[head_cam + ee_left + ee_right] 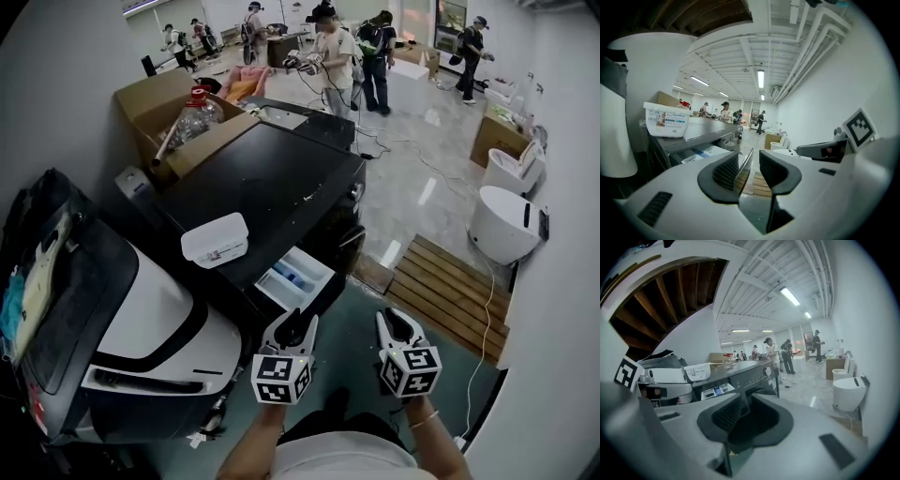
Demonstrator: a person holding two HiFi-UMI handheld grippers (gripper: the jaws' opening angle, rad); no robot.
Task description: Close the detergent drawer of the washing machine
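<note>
The black washing machine [272, 178] stands ahead and to the left, with its white detergent drawer [295, 277] pulled out toward me; blue parts show inside it. Below and just short of the drawer is my left gripper [298, 323], open with nothing between its jaws and not touching it. To its right, over the floor, my right gripper [392, 323] looks shut and empty. In the left gripper view the drawer [705, 152] lies left of the left gripper [749, 157]. In the right gripper view the drawer [715, 391] sits left of the right gripper [745, 397].
A white lidded tub [216, 239] rests on the machine's top near the drawer. A white and black appliance [141, 319] stands at my left. A wooden pallet [450, 291] lies on the floor to the right, near white toilets [506, 223]. A cardboard box [173, 122] and people [333, 52] are farther back.
</note>
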